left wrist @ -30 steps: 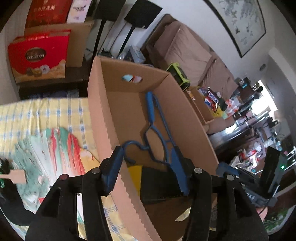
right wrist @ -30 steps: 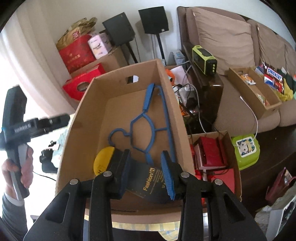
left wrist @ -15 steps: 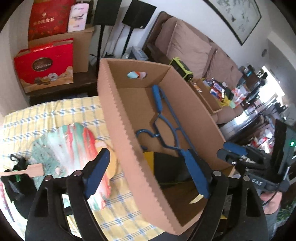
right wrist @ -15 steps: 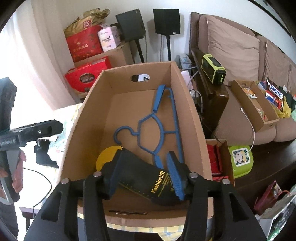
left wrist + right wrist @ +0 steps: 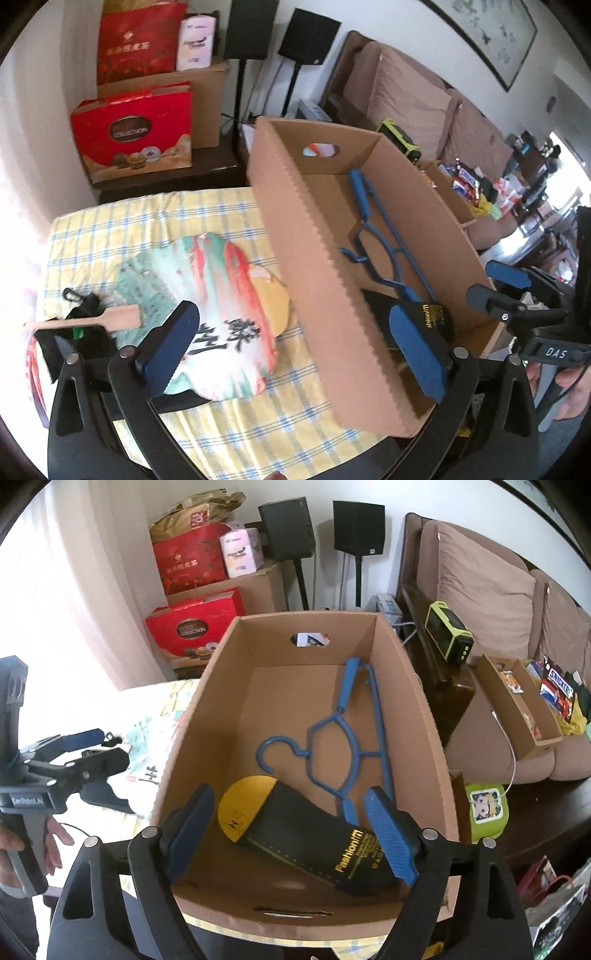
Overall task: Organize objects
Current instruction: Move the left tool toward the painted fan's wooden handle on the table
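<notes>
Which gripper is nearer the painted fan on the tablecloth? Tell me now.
Left. The left gripper straddles the box wall, one finger over the painted fan. The right gripper hangs open over the cardboard box, beyond that wall.

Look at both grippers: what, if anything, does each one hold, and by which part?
Nothing is held. The left gripper and the right gripper have just been opening; the black and yellow card lies free in the cardboard box.

Left tool (image 5: pixel 295 354) jaws just opened wide, straddling the cardboard box (image 5: pixel 317 288) wall, gripping nothing. Blue hanger (image 5: pixel 384 251) inside; paper fan (image 5: pixel 207 302) on bench (image 5: pixel 147 221).
</notes>
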A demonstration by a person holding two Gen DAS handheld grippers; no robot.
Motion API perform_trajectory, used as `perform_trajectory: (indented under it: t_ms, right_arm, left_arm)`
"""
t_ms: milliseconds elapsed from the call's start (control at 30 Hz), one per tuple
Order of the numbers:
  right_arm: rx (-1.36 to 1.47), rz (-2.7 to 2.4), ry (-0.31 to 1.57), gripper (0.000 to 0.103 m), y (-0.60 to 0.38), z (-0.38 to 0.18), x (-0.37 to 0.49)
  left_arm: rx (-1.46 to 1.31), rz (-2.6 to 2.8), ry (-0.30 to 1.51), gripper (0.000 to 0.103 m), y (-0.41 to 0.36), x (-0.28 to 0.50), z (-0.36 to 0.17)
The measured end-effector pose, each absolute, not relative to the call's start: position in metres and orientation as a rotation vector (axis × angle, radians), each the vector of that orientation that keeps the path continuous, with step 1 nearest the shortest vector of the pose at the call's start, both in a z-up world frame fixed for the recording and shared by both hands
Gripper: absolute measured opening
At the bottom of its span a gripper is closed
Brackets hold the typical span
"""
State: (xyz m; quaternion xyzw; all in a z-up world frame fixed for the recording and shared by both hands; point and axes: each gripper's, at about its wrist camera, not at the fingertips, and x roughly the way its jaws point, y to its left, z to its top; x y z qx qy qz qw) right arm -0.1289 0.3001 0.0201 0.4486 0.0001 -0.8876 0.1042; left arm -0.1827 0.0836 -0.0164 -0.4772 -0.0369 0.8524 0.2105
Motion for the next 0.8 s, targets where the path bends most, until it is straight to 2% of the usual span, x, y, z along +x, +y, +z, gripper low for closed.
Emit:
perform_trajectory:
  t_ms: [267,467,667,800]
  right_arm:
    - [1.336,-2.574,0.069,0.086,0.259,0.025,-0.136]
    - [1.281,-2.510,0.139,0.086,0.214,0.030,-0.138]
    - [1.242,-2.439,0.207,0.086,0.165,0.028,-0.139]
    - [1.237,-2.394,0.225,0.086,0.136,0.023,-0.141]
  left_arm:
    - [-1.330,2.467,-0.102,0.103,0.026,-0.180,-0.012]
    - [-1.379,2.568,-0.026,0.103,-0.040,-0.177,-0.019]
    - [-1.473,2.570,-0.210,0.103,-0.104,-0.173,-0.052]
    - [-1.516,2.578,-0.243,0.103,-0.124,-0.167,-0.071]
